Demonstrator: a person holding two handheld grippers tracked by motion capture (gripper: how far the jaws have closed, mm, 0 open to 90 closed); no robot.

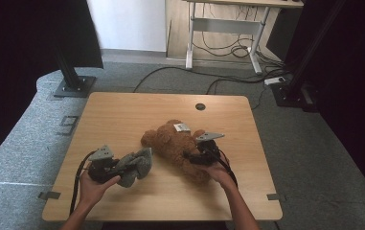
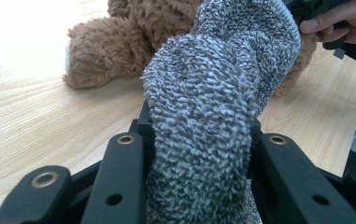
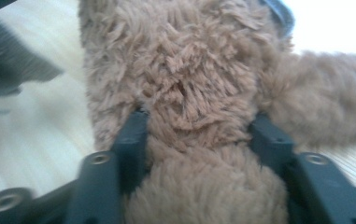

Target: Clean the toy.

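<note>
A brown teddy bear (image 1: 173, 141) lies in the middle of the wooden table (image 1: 122, 110), with a white tag (image 1: 182, 127) on it. My right gripper (image 1: 189, 157) comes at it from the right; in the right gripper view both jaws sink into the bear's fur (image 3: 185, 70), one on each side of a thick part, and the right gripper (image 3: 199, 119) is shut on it. To the bear's left, my left gripper (image 1: 118, 168) is shut on a grey fuzzy cloth (image 1: 137, 165). In the left gripper view the cloth (image 2: 213, 93) bulges out between the jaws, with the bear (image 2: 115, 42) behind it.
A round cable hole (image 1: 199, 106) sits near the table's far edge. Black stand bases (image 1: 74, 86) (image 1: 290, 93) flank the table on the grey floor. Cables (image 1: 228, 50) run under a white-legged desk (image 1: 223, 24) at the back.
</note>
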